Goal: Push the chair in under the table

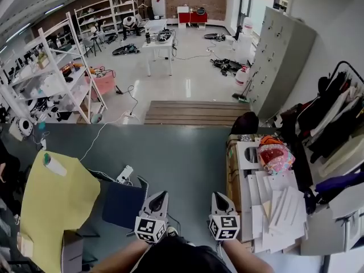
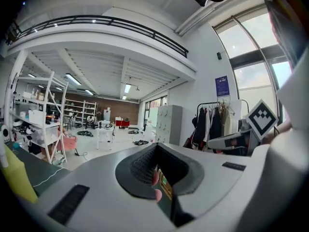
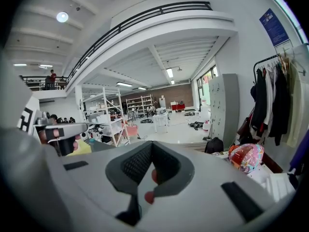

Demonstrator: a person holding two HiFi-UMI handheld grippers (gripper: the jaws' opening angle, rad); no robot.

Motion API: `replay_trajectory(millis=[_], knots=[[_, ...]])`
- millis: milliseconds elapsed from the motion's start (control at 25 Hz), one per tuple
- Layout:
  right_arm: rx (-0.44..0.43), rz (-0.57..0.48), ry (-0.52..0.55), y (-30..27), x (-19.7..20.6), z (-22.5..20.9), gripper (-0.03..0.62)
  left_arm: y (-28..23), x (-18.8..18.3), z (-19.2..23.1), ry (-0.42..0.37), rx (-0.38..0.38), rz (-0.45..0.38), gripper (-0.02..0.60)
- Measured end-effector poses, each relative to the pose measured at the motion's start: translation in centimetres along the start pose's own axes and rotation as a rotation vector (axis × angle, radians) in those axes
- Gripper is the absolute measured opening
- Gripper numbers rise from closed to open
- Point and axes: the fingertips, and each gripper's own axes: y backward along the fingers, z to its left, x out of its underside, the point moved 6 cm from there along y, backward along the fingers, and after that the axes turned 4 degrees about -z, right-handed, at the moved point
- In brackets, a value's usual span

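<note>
A grey-green floor mat [image 1: 170,152] spreads ahead of the chair [image 1: 120,205] and on both sides of it. The yellow tabletop [image 1: 54,215] lies on the chair's left. The chair stands just beside its edge, with most of the dark blue seat showing outside it; whether the seat's left edge reaches under the yellow cover cannot be told. Well to the right of the chair, past both grippers, a second tabletop [image 1: 232,178] carries a heap of white boards [image 1: 278,206] and a colourful bag [image 1: 274,155]. Farther right of the chair hangs a clothes rack [image 1: 335,115], and far beyond the chair on that side stands a bank of grey lockers [image 1: 281,56].

The left gripper [image 1: 160,195] hovers just to the right of the chair, near the seat's right edge but not clearly touching it, and points away from the person. Its fingers [image 2: 140,170] are pressed together with nothing between them. The right gripper [image 1: 219,197] is farther right of the chair, between the left gripper and the second tabletop. Its fingers [image 3: 133,166] are likewise closed and empty.

A white power strip [image 1: 125,174] lies on the mat just beyond the chair, and a white roll [image 1: 55,165] rests on the yellow cover to the chair's far left.
</note>
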Motion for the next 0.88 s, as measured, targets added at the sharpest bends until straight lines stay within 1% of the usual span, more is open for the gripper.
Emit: replay_trajectory(millis=[240,440,720,800,880], knots=[[0.030,-0.008,0.020,-3.6,-1.9,2.5,0.014,-1.5,-0.4,5.0,0.022,0.019,-0.011,0.009],[0.034,-0.025,0.030,-5.8,-3.4,3.7,0.015,-2.5,-0.8,7.7,0.035,0.013,-0.026,0.009],[-0.007,-0.015,0.043,-9.4,-4.3,4.3,0.014,-3.7,-0.1,10.5,0.060,-0.034,-0.013,0.009],[-0.032,-0.011,0.045,-11.2,-4.5,4.5,0.014,-4.5,-0.1,11.4,0.058,-0.053,-0.014,0.009],[-0.074,-0.003,0.050,-13.4,-4.7,4.6,0.014,-5.0,-0.2,12.4,0.056,-0.091,-0.014,0.009]])
